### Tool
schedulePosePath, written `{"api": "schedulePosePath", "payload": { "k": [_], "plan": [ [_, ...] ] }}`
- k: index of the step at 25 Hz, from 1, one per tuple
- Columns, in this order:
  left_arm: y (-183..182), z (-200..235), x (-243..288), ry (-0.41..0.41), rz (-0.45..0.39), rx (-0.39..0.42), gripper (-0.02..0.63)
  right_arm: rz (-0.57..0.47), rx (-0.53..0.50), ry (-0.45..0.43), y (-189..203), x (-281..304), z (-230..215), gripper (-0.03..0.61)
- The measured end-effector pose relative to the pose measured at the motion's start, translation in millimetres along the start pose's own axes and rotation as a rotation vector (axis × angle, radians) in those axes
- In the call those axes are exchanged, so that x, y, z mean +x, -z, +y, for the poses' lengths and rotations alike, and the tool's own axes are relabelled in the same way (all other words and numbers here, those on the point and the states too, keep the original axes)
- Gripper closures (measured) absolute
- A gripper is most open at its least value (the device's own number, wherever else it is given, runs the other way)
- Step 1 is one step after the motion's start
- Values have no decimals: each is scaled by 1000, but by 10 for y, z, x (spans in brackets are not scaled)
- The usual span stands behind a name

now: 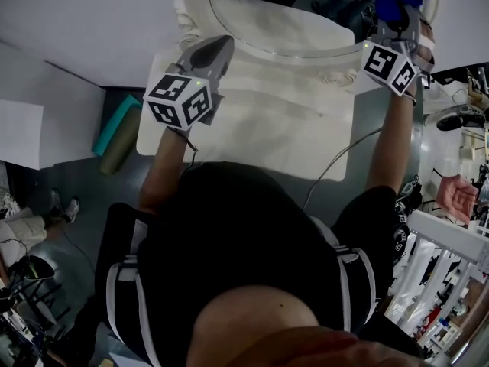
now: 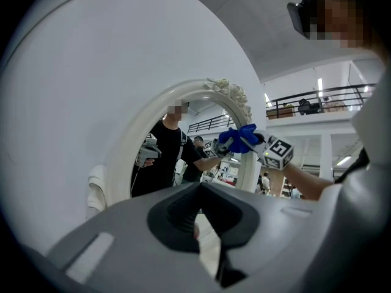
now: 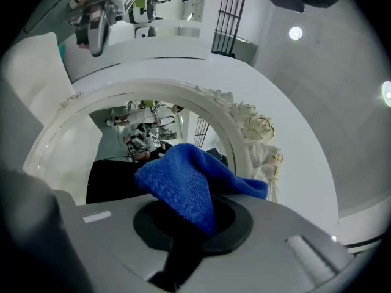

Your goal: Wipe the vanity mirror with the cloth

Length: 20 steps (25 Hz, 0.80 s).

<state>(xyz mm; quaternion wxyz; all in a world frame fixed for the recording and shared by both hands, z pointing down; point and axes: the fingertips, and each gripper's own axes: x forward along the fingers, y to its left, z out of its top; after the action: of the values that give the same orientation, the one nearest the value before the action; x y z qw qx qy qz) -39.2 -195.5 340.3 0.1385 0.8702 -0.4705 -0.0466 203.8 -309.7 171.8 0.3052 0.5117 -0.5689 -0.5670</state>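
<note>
**Table** (image 1: 252, 140): white top, nearest the person; it carries the mirror at its far edge.

**Left gripper** (image 1: 223, 47): held over the table just short of the mirror's base. The jaws are drawn together with nothing between them. Idle.

**Right gripper** (image 1: 399, 15): raised at the mirror's right side, jaws clamped on the cloth.

**Cloth** (image 3: 183, 185): blue knit, bunched. A fold is pinched between the right jaws and the loose bulk stands forward of them, towards the glass near the right rim. No view settles whether it touches the glass.
- Handling, by judgement: light, soft and limp. It will flatten under pressure and may drag out of the jaws if rubbed hard, so a deep hold on a thick fold suits it best.

**Mirror** (image 3: 116, 145): oval glass in a white moulded frame (image 3: 247, 157) with rose ornaments (image 3: 259, 127).
- Handling, by judgement: glass smooth and breakable, ornaments delicate, and the stand may tip under a push. The free gripper could steady the plain lower frame.

**Wall** (image 2: 91, 54): plain white, behind the mirror.
</note>
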Motion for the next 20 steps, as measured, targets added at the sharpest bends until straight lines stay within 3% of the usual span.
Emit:
{"api": "schedulePosePath", "payload": {
  "k": [12, 20],
  "plan": [
    [-18, -62, 74, 6, 20, -1, 604, -14, -17, -15, 4, 44, 130, 540],
    [88, -74, 81, 9, 36, -5, 604, -1, -11, -63, 106, -94, 580, 540]
  ]
}}
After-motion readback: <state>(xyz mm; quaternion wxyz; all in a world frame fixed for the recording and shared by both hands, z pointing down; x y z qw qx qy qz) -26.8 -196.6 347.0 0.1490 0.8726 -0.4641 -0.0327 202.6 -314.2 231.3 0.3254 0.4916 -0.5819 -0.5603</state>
